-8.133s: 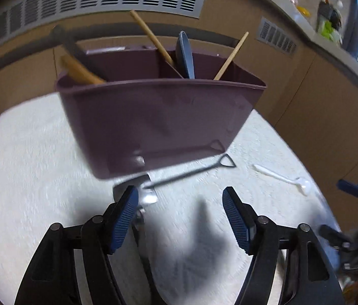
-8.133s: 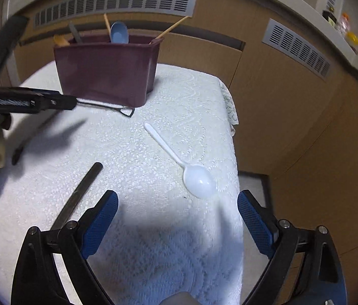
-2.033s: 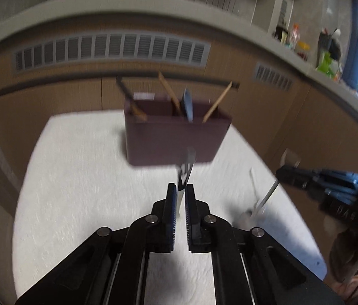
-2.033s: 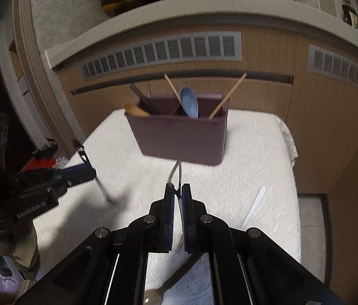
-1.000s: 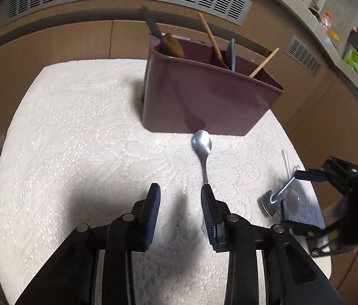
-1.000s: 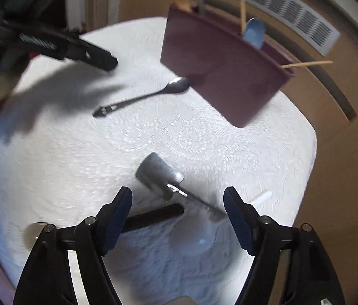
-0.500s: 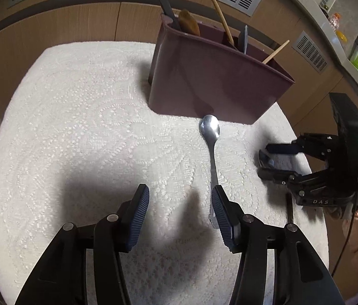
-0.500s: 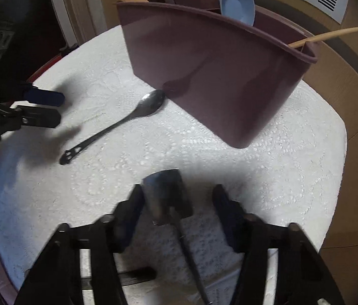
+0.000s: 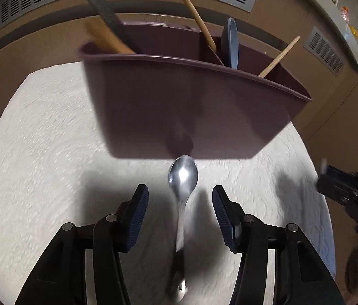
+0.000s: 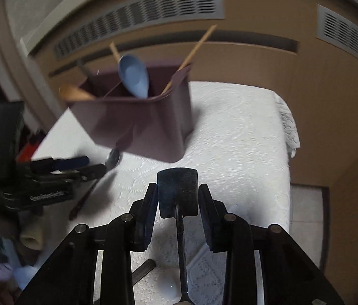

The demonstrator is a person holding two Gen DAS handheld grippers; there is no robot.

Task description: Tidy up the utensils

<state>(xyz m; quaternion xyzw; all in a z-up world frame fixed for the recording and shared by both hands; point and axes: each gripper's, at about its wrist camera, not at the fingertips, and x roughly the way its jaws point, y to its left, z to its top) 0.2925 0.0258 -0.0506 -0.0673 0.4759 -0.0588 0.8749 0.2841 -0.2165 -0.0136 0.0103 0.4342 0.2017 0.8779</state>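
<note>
Metal spoon lies between left gripper's spread fingers (untouched).

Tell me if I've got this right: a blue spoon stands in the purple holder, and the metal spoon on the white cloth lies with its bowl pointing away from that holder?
Not quite. In the left wrist view the metal spoon lies on the white cloth with its bowl pointing toward the purple holder, nearly at its base. The blue spoon does stand in the holder.

Home kitchen: wood cabinets, utensil caddy, counter w/ bottles.
</note>
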